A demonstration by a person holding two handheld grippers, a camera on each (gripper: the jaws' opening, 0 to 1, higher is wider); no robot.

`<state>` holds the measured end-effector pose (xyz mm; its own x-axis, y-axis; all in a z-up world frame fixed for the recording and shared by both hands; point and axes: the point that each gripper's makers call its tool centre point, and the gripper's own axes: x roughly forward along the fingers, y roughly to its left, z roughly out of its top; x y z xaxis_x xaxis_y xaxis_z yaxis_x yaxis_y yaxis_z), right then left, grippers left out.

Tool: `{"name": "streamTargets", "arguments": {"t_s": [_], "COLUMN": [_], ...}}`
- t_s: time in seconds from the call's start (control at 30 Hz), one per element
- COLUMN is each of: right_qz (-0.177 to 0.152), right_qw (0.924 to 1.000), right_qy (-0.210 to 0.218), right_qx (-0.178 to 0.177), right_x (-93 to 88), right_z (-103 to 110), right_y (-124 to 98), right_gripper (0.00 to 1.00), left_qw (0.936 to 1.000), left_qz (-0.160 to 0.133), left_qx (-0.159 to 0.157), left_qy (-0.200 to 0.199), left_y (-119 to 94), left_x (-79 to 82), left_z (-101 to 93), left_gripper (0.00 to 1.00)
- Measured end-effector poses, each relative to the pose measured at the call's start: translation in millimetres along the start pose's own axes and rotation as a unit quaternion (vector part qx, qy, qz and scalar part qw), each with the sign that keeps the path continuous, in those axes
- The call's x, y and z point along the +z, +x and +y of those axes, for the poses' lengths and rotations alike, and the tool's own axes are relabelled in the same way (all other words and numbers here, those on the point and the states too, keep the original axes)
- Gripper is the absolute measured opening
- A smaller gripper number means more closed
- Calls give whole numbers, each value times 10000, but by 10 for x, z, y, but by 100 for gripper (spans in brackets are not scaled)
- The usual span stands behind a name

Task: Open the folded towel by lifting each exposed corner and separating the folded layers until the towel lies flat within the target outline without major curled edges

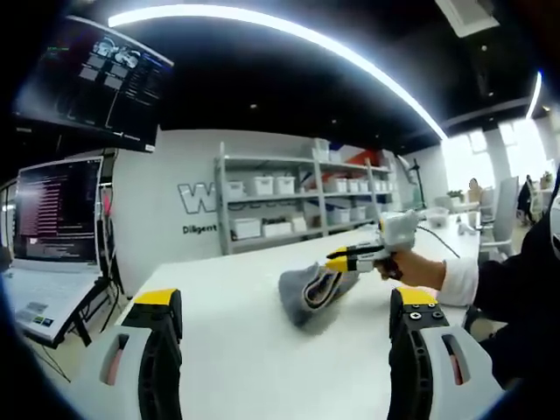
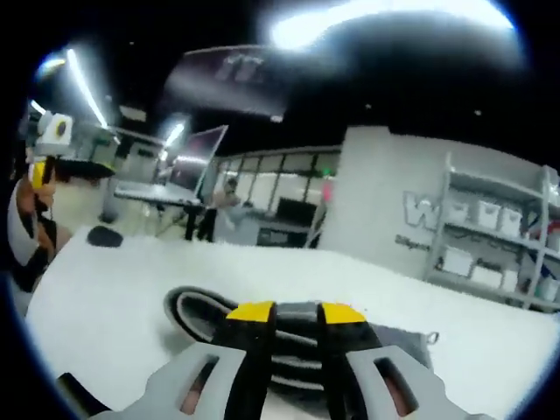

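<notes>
- While the left hand-held gripper (image 1: 284,328) hangs over the white worktop (image 1: 236,350) with its two yellow-tipped jaws spread wide apart and nothing between them, the grey towel (image 1: 311,293) sits further out on that same worktop, past those jaws and a bit toward the right one.
- That towel is bunched up into a rumpled lump, with a dark stripe showing along its folded edges, so it's not flat at all.
- From the left gripper view you can see the right hand-held gripper (image 1: 337,261) coming in from the towel's right side, a person's hand (image 1: 411,267) wrapped around its handle, and its yellow tips are right on the towel's upper edge.
- Over in the right gripper view, the right hand-held gripper (image 2: 296,313) has its jaws nearly together, pinched onto the towel (image 2: 201,311), whose dark-edged folds stick out to the left of the tips, and grey cloth shows on the right too.
- Well to the towel's left, at the worktop's near edge, there's an open laptop (image 1: 52,236) with a lit screen.
- Behind the towel, against the far wall, stands a shelf unit (image 1: 297,206) loaded with white bins.
- Also in the right gripper view, the left hand-held gripper (image 2: 39,162) pokes in far off to the towel's left, blurry.
</notes>
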<state>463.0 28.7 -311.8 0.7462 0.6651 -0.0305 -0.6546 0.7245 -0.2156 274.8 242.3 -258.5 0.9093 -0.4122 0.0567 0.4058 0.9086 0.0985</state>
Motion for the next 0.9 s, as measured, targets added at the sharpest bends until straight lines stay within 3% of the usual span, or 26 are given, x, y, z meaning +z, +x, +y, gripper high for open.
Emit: {"name": "streamTargets", "arguments": {"t_s": [0.07, 0.27, 0.3, 0.47, 0.73, 0.9], "right_qz": [260, 415, 593, 736, 980, 1102], "right_qw": [9994, 9976, 9960, 9919, 9845, 9754], "right_qy": [200, 453, 538, 889, 1337, 1833], "right_qx": [-128, -315, -404, -534, -575, -530], "right_x": [-124, -220, -308, -436, -597, -692], "right_z": [-61, -167, -205, -301, -315, -291], "right_y": [6, -17, -33, -67, -108, -127], "right_gripper": [15, 17, 17, 18, 18, 18], "left_qw": [10000, 10000, 10000, 10000, 10000, 10000], "left_qz": [-6, -3, -2, 24, 53, 50], "left_qx": [2, -8, -5, 4, 19, 23], "left_qy": [-5, 17, 14, 37, 68, 65], "left_y": [-1, -3, -3, -6, -10, -10], "left_x": [4, 8, 6, -3, -12, -10], "left_z": [1, -11, -7, 3, 12, 15], "left_gripper": [97, 97, 97, 96, 96, 96]}}
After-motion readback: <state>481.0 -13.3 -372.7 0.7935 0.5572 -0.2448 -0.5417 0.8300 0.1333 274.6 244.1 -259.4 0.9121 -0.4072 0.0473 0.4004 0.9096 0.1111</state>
